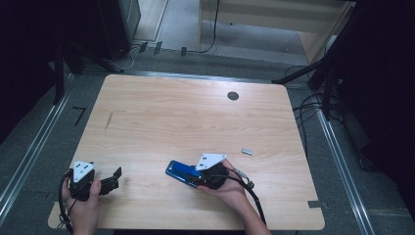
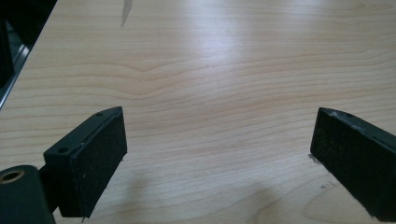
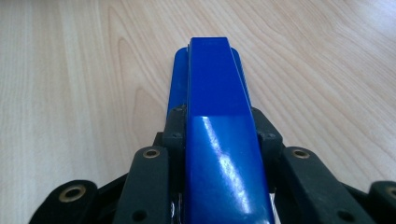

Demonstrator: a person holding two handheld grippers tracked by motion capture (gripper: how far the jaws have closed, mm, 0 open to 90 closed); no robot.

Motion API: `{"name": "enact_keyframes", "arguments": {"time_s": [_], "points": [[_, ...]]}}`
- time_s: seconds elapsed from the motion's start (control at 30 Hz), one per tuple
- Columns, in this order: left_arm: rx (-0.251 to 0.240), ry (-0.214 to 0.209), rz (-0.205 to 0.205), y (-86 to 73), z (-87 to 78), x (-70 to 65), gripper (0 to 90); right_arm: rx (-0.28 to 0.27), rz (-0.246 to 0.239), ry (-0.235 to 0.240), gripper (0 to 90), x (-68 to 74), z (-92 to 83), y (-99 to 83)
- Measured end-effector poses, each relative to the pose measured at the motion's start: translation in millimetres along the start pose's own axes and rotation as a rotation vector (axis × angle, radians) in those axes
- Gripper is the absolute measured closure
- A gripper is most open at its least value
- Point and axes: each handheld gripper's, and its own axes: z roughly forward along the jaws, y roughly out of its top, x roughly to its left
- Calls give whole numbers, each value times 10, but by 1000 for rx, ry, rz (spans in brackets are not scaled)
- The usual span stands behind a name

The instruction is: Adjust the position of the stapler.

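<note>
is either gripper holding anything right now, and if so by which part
The right gripper is shut on the blue stapler, clamping its two long sides near the rear end, front pointing away. The left gripper is open over the table.

One blue stapler (image 1: 180, 171), one small metal piece (image 1: 247, 152), two hand-held grippers (image 1: 110, 180) (image 1: 199, 180).

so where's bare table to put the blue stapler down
Most of the wooden table is bare: the whole far half up to the round grommet, and the middle strip between the left gripper and the blue stapler. The near right is more crowded, with the right gripper, its cable and a small metal piece.
</note>
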Motion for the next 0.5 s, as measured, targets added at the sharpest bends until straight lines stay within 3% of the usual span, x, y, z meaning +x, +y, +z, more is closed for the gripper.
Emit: {"name": "enact_keyframes", "arguments": {"time_s": [0.23,0.43,0.47,0.5], "points": [[-21,-43,27,28,-64,-175,38,-3,-15,7,671,79,-65,-63],[-30,-116,51,48,-93,-415,38,-13,-33,20,670,142,-114,-122],[-22,-139,59,47,-86,-507,38,-23,-29,16,666,154,-121,-139],[-22,-139,59,47,-86,-507,38,-23,-29,16,666,154,-121,-139]]}}
